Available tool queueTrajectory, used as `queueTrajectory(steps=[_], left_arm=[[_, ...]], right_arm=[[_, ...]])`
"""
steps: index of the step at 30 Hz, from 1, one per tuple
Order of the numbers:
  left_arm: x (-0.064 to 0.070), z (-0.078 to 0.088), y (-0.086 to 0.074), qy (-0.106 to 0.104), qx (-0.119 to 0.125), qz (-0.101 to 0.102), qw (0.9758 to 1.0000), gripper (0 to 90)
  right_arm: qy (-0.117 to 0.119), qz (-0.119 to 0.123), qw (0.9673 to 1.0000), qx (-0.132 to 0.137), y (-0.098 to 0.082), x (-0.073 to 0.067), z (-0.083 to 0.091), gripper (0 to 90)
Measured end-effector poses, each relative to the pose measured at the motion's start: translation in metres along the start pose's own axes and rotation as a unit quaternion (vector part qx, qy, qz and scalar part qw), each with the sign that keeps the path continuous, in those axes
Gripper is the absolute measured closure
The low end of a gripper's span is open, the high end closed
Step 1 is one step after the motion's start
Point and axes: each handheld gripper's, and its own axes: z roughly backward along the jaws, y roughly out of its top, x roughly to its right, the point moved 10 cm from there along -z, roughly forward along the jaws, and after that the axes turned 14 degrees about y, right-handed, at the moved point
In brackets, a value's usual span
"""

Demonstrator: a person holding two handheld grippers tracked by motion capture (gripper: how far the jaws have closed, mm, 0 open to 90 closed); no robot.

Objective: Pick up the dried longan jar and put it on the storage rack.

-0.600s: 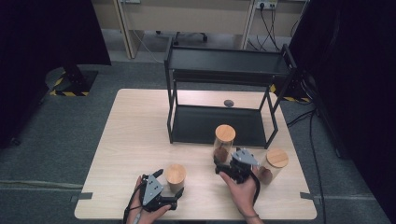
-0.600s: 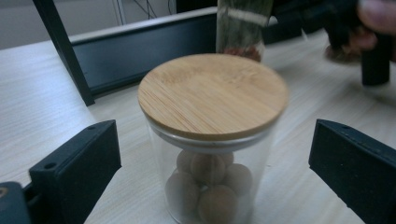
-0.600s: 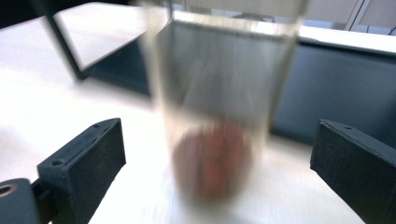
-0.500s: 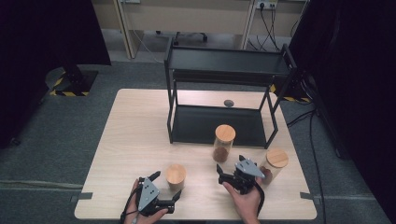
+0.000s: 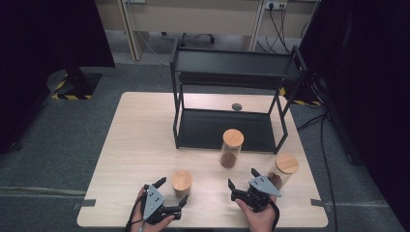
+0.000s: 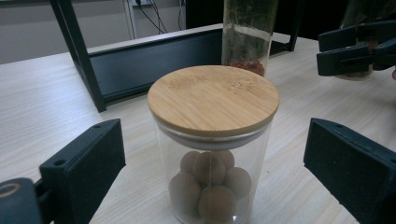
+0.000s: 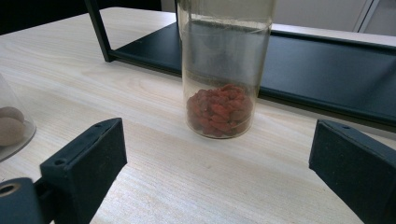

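A short glass jar (image 5: pixel 182 181) with a wooden lid and brown balls inside stands near the table's front edge. My left gripper (image 5: pixel 173 191) is open just in front of it. In the left gripper view the short jar (image 6: pixel 213 100) stands between the two wide-spread jaws of my left gripper (image 6: pixel 212 156), with gaps on both sides. A tall jar (image 5: pixel 232 147) with red berries at its bottom stands before the black rack. My right gripper (image 5: pixel 242 177) is open, and in its own view this gripper (image 7: pixel 215 163) faces the tall jar (image 7: pixel 222 79) from some way off.
A third lidded jar (image 5: pixel 285 166) stands to the right of my right gripper. The black two-level rack (image 5: pixel 232 67) takes up the table's far middle, its lower shelf (image 7: pixel 327 60) behind the tall jar. A small dark disc (image 5: pixel 237 106) lies behind the rack.
Both grippers have drawn back a little toward the table's near edge. The right one has come away from the gap between the tall jar and the right jar. The jars have not moved.
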Motion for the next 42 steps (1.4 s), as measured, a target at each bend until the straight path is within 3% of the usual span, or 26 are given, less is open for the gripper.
queueTrajectory(steps=[5, 20, 24, 33, 42], left_arm=[[-0.001, -0.008, 0.003, 0.013, 0.004, -0.018, 0.9997, 6.5], [0.005, -0.026, 0.004, 0.009, 0.004, -0.023, 0.9997, 17.1], [0.005, -0.028, 0.005, 0.008, 0.005, -0.020, 0.9998, 22.7], [0.004, -0.028, 0.007, 0.006, -0.003, -0.006, 1.0000, 24.4], [0.000, -0.030, 0.025, 0.013, 0.011, -0.004, 0.9998, 24.7]], right_arm=[[0.001, -0.002, 1.0000, -0.002, 0.000, 0.000, 0.000, 4.5], [0.003, -0.003, 1.0000, -0.007, -0.001, 0.000, -0.001, 4.5], [0.005, -0.006, 1.0000, -0.006, -0.001, 0.001, -0.001, 4.5], [0.010, -0.007, 0.9999, -0.005, -0.001, 0.000, -0.001, 4.5], [0.010, -0.008, 0.9999, -0.005, -0.001, 0.000, -0.001, 4.6]])
